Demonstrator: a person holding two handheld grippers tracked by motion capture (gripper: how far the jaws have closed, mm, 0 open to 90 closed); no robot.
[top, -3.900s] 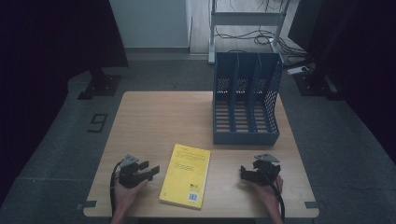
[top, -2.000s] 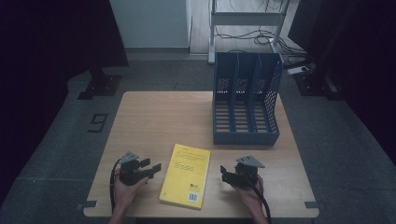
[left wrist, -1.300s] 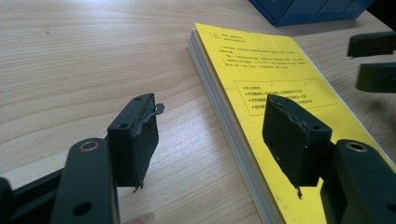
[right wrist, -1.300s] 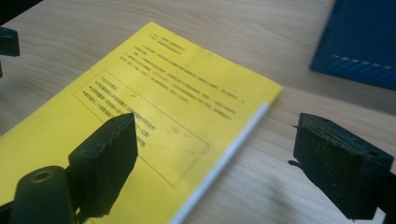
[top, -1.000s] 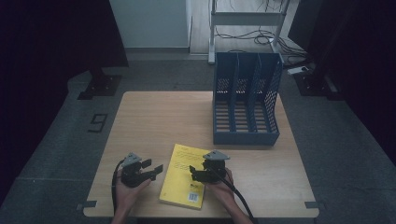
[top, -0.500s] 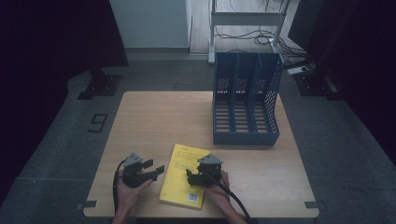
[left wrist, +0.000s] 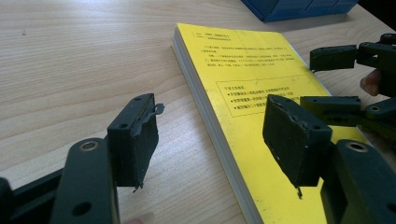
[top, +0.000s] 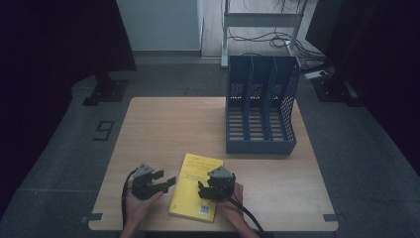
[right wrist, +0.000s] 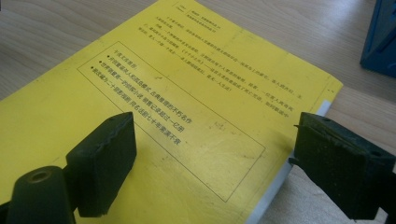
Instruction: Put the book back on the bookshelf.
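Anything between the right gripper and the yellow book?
Nothing visible. The right gripper hangs open right over the yellow book, one of its fingers above the cover, the other beyond the book's edge. The left gripper sits off to the book's other side, also open.

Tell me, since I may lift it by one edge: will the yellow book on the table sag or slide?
The yellow book is a flat paperback with a thin cover, so it would probably droop if lifted by one edge. Its cover looks smooth and it lies flat on the table, so a push would likely slide it. It cannot roll.
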